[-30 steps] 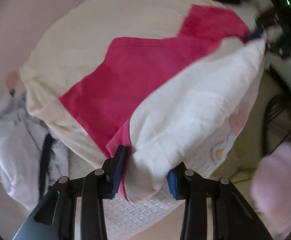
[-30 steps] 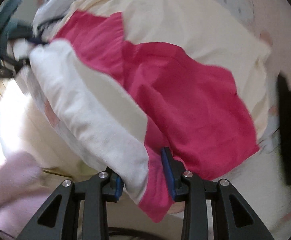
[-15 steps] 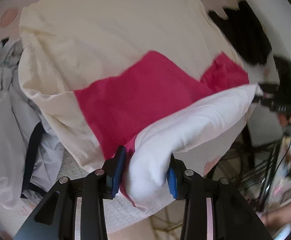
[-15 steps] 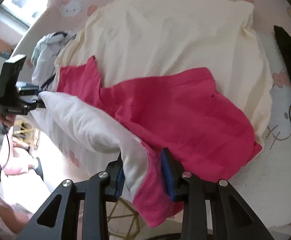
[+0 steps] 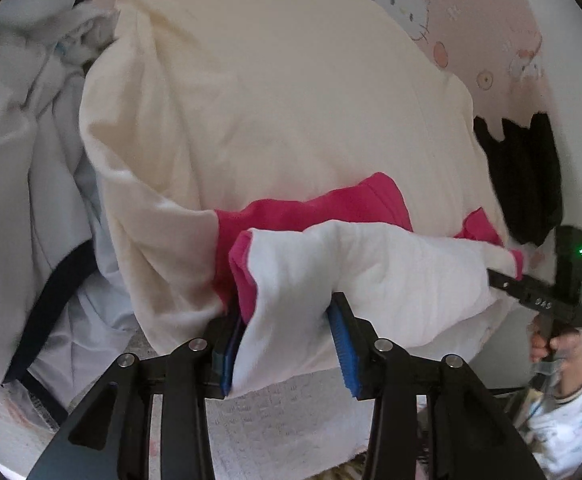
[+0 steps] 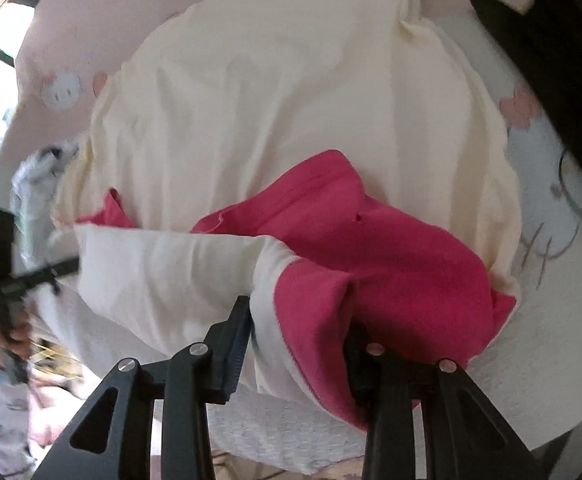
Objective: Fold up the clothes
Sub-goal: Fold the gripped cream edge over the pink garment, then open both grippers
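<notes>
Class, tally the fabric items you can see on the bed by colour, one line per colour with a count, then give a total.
Cream and pink: 1, the cream-and-pink garment held by both grippers.
Light grey: 1, the crumpled light grey clothing heap.
Black: 1, the black garment.
Total: 3

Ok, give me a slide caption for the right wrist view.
Right gripper clamps the cream-and-pink garment's folded edge above the bed.
</notes>
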`<state>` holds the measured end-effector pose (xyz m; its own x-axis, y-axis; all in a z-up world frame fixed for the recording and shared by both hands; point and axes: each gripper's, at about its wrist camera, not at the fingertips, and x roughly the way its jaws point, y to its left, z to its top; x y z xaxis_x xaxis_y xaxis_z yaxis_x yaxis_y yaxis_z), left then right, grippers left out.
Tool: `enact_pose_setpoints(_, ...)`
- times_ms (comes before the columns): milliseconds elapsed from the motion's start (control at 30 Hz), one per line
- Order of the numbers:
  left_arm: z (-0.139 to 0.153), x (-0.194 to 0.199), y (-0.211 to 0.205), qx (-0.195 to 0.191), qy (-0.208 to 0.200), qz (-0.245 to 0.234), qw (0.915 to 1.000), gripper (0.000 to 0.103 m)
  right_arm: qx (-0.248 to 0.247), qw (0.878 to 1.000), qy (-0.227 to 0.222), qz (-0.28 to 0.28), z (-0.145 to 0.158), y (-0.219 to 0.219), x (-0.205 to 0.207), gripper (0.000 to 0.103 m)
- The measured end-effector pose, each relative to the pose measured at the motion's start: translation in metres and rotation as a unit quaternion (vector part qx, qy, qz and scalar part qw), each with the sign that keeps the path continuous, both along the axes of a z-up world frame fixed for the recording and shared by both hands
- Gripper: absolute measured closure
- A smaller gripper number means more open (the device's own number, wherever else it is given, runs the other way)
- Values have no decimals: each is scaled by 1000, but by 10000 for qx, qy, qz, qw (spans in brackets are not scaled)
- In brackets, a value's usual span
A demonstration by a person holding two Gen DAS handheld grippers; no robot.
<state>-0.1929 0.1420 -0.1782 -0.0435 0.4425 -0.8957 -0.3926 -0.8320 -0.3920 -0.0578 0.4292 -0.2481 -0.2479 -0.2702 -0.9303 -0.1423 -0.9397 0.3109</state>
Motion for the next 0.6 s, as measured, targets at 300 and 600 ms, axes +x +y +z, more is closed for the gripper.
enact_pose_setpoints(300, 25, 51, 23, -1035, 1599, 260, 9813, 58, 194, 9989, 378, -197, 5, -7, 8, 61)
enact_pose_setpoints(600, 47, 48, -18, -325, 1182, 1388, 9827, 58, 217, 9875, 812, -1333, 21, 3, 47, 33)
